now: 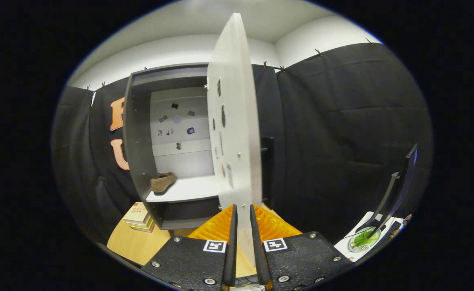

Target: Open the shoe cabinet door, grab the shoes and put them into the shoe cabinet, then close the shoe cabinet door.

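Between the fingers of the hand-held gripper (243, 226): door (232, 121), upright, edge-on, its lower edge clamped by both fingers. Left and beyond: cabinet (140, 133), open; one shoe (162, 182) on its shelf (188, 190). Near left: books (140, 216) on worktop (135, 242). Door likely swings left to close. No legible writing.

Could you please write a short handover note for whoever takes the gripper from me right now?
Gripper: fingers on either side of the lower edge of the cabinet door; it looks clamped, though contact is not certain.
Door: swung open, edge-on towards the camera.
Shoe: lying on the white shelf inside the shoe cabinet.
Done: door opened, a shoe placed inside.
Left: swing the door shut and let go.
Nearby: books stacked on the table beside the cabinet.
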`<action>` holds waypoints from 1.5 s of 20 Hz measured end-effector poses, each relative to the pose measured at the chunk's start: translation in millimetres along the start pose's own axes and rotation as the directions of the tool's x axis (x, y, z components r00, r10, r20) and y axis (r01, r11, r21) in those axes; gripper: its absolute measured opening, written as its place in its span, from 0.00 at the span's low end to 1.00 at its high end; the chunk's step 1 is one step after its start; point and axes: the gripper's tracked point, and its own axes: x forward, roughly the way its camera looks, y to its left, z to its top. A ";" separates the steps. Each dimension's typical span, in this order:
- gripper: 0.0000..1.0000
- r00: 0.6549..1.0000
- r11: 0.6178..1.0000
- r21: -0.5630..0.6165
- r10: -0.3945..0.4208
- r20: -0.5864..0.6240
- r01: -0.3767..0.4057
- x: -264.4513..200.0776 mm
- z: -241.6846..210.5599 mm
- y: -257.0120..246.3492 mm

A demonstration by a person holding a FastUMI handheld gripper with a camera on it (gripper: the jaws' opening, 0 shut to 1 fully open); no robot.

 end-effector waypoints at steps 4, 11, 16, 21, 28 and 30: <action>0.20 0.996 0.997 -0.022 0.071 -0.051 -0.073 -5.5 -44.7 61.1; 0.20 0.956 0.981 -0.028 0.182 -0.229 -0.193 11.5 -158.9 146.7; 0.20 0.896 0.968 -0.044 0.212 -0.391 -0.249 47.2 -251.9 176.2; 0.20 0.830 0.960 -0.045 0.215 -0.515 -0.276 94.7 -326.9 182.5; 0.20 0.739 0.955 -0.018 0.217 -0.638 -0.296 153.0 -405.6 188.8; 0.20 0.716 0.954 0.005 0.229 -0.660 -0.300 166.9 -420.2 193.5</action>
